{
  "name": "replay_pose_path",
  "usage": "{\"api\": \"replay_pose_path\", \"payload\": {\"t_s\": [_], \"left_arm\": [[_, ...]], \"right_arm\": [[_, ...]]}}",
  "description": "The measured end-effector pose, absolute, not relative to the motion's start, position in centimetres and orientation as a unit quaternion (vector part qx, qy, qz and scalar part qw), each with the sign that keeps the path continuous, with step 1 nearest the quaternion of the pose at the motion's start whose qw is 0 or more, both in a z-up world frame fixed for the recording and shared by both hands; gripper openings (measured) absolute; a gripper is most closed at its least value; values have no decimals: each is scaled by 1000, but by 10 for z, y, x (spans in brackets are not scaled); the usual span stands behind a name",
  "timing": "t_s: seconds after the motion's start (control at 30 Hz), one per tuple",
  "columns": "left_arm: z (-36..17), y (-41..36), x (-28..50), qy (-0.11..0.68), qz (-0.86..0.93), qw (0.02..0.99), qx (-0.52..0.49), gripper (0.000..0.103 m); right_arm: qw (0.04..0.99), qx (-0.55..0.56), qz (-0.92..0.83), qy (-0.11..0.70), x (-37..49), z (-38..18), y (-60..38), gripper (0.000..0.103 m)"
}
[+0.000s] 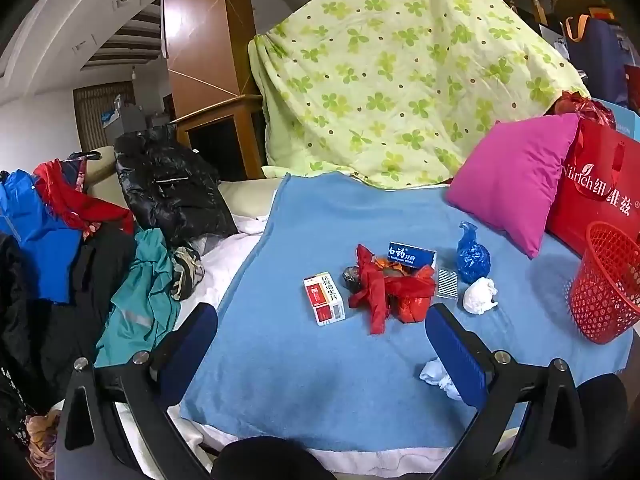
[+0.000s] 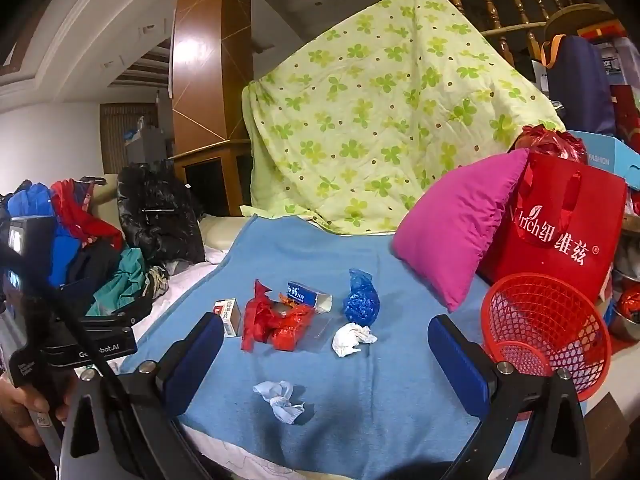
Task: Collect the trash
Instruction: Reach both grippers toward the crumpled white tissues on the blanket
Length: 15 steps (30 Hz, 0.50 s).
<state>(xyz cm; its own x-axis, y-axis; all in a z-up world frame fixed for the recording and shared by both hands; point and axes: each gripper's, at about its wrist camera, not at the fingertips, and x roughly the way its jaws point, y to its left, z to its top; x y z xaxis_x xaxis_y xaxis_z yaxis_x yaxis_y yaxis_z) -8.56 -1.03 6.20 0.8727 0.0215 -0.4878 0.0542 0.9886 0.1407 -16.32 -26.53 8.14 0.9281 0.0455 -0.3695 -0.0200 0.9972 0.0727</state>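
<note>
You are holding left gripper (image 1: 320, 332) and right gripper (image 2: 326, 340), jaws spread wide, gripping nothing, over blue blanket (image 2: 360, 412). Lying there: two tissue wads (image 2: 353, 339) (image 2: 280, 400), two cartons (image 1: 325, 298) (image 1: 411, 255), one red basket (image 2: 546, 330) far right.

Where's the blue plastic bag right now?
On the blue blanket, right of the toothpaste box, just behind the white tissue wad: blue plastic bag.

Red mesh basket (image 1: 606, 284): right side cut by left wrist view's edge. Near tissue wad (image 1: 440, 380) partly behind the gripper finger. Dark lump (image 1: 352, 276) half under red plastic wrap (image 1: 384, 292), identity unclear. Medicine box (image 2: 229, 316): print too small to read.
</note>
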Motion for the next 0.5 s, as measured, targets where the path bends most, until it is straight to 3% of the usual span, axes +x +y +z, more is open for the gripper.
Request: {"api": "replay_pose_path", "payload": {"t_s": [0.5], "left_arm": [[45,-20,-72,272,-14,958,86,103]], "right_arm": [[978,36,16,207,-139,68,-272,103]]}}
